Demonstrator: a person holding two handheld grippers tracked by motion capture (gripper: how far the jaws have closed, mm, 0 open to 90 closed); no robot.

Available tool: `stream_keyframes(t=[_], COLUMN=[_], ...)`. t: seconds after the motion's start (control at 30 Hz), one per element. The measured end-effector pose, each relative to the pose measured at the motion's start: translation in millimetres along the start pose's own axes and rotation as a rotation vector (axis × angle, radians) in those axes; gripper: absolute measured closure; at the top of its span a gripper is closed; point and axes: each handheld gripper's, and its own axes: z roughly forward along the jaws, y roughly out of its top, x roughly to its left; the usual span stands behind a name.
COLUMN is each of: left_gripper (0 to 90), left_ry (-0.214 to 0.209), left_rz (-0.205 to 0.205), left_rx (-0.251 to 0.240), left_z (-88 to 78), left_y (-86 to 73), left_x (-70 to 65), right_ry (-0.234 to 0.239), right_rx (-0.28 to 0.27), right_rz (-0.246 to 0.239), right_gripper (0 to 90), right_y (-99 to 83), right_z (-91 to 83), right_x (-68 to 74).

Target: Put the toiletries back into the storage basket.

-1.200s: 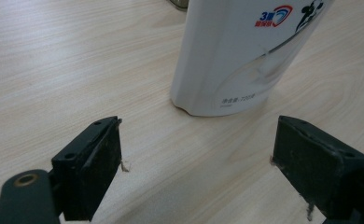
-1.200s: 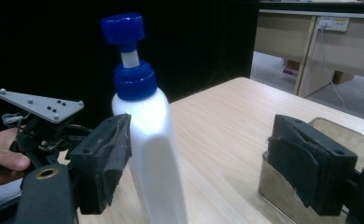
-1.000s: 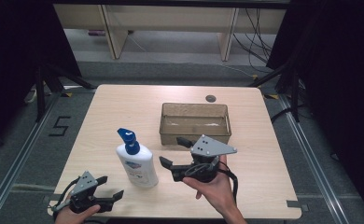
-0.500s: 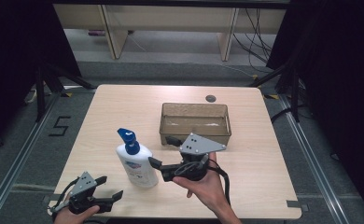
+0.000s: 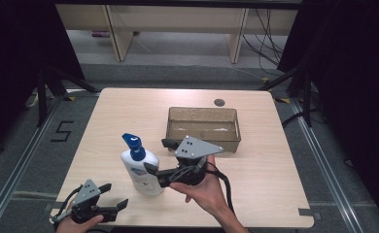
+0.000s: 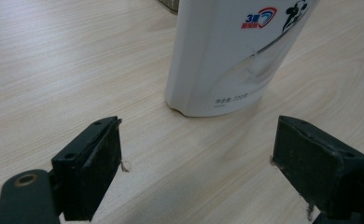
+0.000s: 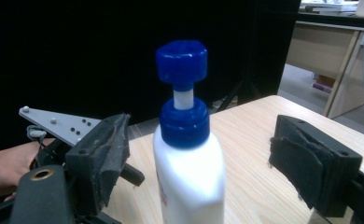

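Between open tongs (image 7: 199,154) — bottle (image 7: 189,172) upright, pump (image 7: 181,60) seemingly up.

Both black grippers, the left gripper (image 5: 113,195) and the right gripper (image 5: 157,155), carry grey three-cornered plates dotted with small screws, thick padded jaws and trailing black cables.

The pump bottle (image 6: 231,51) label reads "3", apparently "720" lower down; the floor (image 5: 63,131) marking reads "5".

Bare desk (image 5: 105,126) lies open left of the pump bottle (image 5: 140,167). Behind it, the brown tray (image 5: 202,116) blocks the far-right route.
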Motion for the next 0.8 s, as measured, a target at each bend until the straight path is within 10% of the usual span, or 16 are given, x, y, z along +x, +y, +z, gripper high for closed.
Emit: stream_keyframes(t=[0.8], left_gripper=[14.9], left_ry=[-0.005], left_rz=[-0.004], left_rx=[-0.002], left_z=[0.9], left_y=[-0.3], left_x=[-0.7], right_ry=[0.042], right_rx=[-0.010], right_rz=[-0.013], right_gripper=[28.0], right_y=[7.9], right_z=[31.2], right_x=[-3.9])
